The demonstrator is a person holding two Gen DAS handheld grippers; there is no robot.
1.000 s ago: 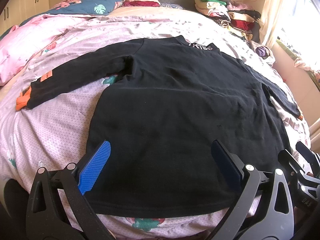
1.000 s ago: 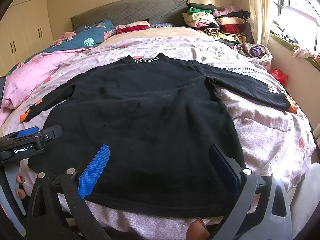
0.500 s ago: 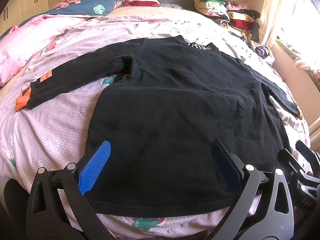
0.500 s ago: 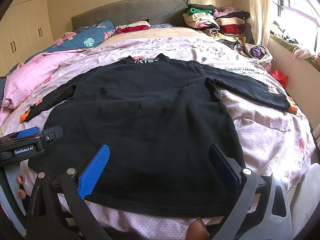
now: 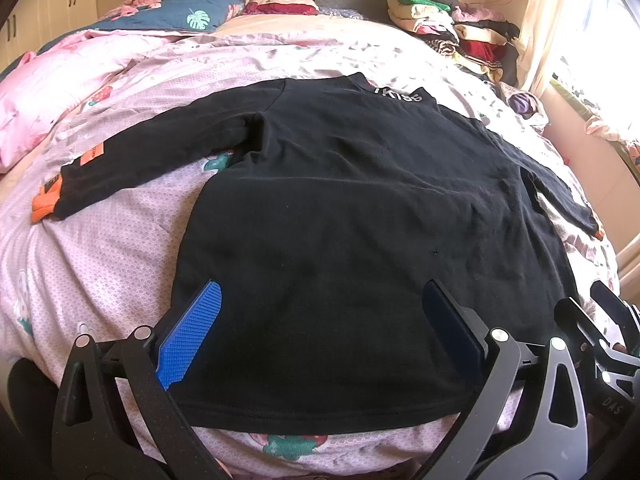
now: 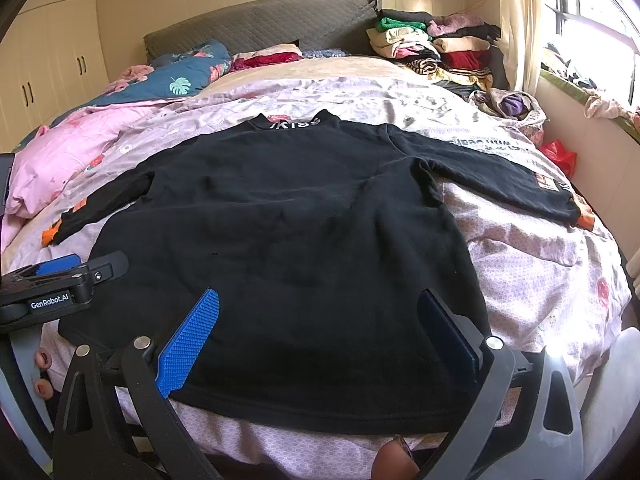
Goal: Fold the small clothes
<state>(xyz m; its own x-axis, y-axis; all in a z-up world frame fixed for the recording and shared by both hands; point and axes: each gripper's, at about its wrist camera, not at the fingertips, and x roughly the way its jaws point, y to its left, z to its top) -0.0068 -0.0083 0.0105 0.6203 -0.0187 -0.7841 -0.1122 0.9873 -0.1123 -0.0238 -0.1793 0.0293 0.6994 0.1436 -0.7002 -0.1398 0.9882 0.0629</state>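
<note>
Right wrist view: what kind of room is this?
A home bedroom, most likely: a bed with a padded grey headboard, a wardrobe along the wall, and piled clothes by the window. A black shirt lies spread on the pink bedspread.

Sweater (image 5: 340,220) lies flat on my bed (image 5: 100,264), hem toward me, collar away, sleeves spread left and right. My left gripper (image 5: 320,328) sits over the hem's left part, right gripper (image 6: 320,328) over its right part, jaws apart. Pillows (image 6: 180,76) behind the collar to the left, clothes pile (image 6: 432,48) far right by the headboard (image 6: 260,24).
</note>
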